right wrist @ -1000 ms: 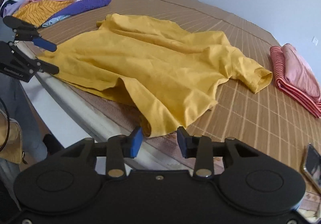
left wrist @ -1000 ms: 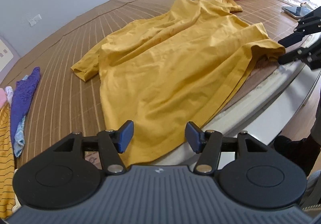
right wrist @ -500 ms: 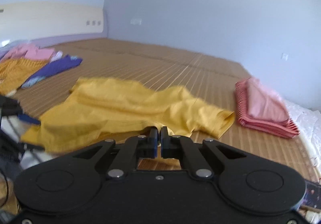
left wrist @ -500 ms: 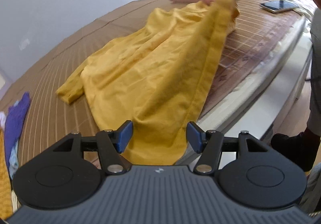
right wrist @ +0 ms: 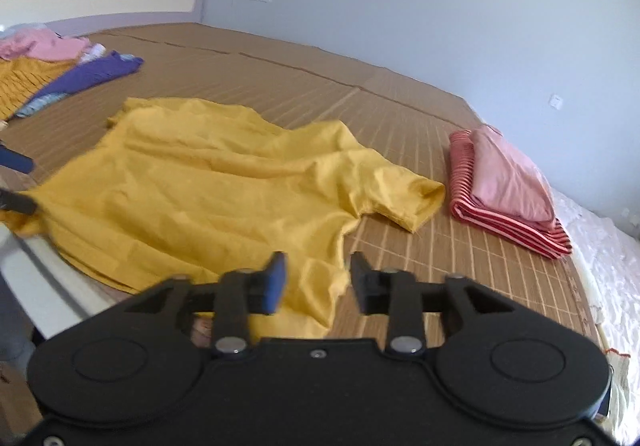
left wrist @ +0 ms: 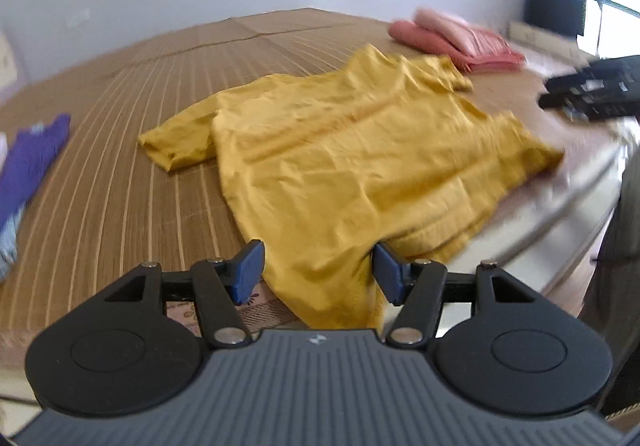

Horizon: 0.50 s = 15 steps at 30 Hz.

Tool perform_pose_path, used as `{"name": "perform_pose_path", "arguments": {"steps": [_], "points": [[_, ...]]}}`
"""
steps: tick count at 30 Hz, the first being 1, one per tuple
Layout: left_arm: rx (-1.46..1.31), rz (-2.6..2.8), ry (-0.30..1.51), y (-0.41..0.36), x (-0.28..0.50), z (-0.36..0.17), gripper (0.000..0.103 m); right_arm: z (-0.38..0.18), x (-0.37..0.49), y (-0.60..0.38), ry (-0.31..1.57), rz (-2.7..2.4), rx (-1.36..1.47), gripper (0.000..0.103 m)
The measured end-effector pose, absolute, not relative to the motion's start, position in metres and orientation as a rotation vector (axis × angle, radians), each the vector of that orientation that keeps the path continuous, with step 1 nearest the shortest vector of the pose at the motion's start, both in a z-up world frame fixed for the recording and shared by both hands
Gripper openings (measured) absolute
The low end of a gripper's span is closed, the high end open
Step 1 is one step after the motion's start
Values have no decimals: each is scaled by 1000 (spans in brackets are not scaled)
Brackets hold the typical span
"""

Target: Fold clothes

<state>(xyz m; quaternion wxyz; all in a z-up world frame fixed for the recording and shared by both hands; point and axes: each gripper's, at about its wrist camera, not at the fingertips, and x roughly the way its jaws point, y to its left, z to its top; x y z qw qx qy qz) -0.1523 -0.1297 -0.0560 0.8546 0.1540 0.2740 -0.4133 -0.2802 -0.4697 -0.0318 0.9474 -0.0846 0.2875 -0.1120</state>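
Observation:
A yellow T-shirt (left wrist: pixel 360 166) (right wrist: pixel 208 186) lies spread, a little wrinkled, on the bamboo mat of the bed (left wrist: pixel 120 186), with its hem at the near edge. My left gripper (left wrist: pixel 318 274) stands open over the hem's left corner; cloth lies between its blue pads without being pinched. It shows blurred at the left edge of the right wrist view (right wrist: pixel 18 182). My right gripper (right wrist: pixel 318 278) is opening over the hem's right corner, with fabric below and between the fingers but not pressed. In the left wrist view it hovers blurred at the right (left wrist: pixel 592 98).
A folded stack of pink and red-striped clothes (right wrist: pixel 508 186) (left wrist: pixel 460 42) sits beyond the shirt's right sleeve. A purple garment (right wrist: pixel 92 74) (left wrist: pixel 32 158) and a loose pile (right wrist: pixel 32 62) lie at the left. The white bed edge (left wrist: pixel 560 214) runs below the hem, beside a person's dark leg (left wrist: pixel 628 226).
The right gripper shut on the shirt's right hem corner and lifted it, then let go; the shirt now lies flatter and farther onto the mat. The left gripper stayed open.

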Motion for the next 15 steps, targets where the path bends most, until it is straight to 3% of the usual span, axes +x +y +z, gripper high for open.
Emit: {"name": "perform_pose_path", "arguments": {"steps": [5, 8, 10, 15], "points": [[197, -817, 647, -132, -131, -62, 66, -5, -271, -468, 515, -96, -95, 43], [154, -845, 645, -126, -128, -60, 66, 14, -237, -454, 521, 32, -89, 51], [116, -871, 649, -118, -127, -59, 66, 24, -209, -442, 526, 112, -97, 64], [96, -878, 630, -109, -120, -57, 66, 25, -115, -402, 584, 253, -89, 70]]}}
